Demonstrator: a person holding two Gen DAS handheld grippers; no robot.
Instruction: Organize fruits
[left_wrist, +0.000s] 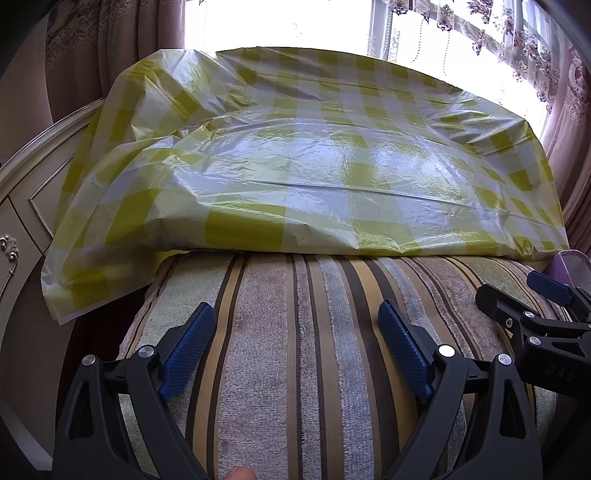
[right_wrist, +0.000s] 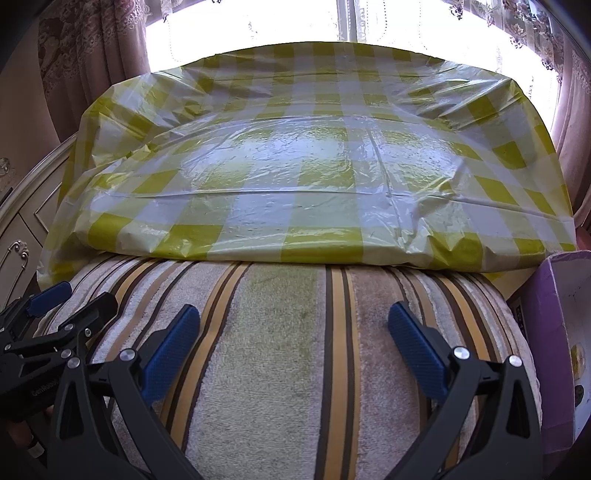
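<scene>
I held both tongs over a striped towel cushion, pointing down and forward. My left gripper stood wide, its blue pads well apart with nothing but striped cloth showing between them. My right gripper stood just as wide and just as bare, its pads spread over the pale green and brown stripes. Each tong showed at the edge of the other's view, so the two sat near each other, side by side, and apart.

Straight ahead of both tongs, past the far edge of the cushion, lay a surface covered with a yellow-and-white checked plastic sheet. The sheet was crinkled and glossy, and it hung down loosely at the left, beyond my left gripper. Nothing stood on the sheet that I could see.

I could not find any fruit in either view, so I cannot say where it was.

To the left of my left gripper was a cream cabinet with ornate trim. To the right of my right gripper, just beside the cushion, stood a purple box; what it held I could not tell. Behind the checked sheet a bright window glared, with patterned curtains hanging on both sides. Between the tongs and the sheet, only the cushion lay in the way.
</scene>
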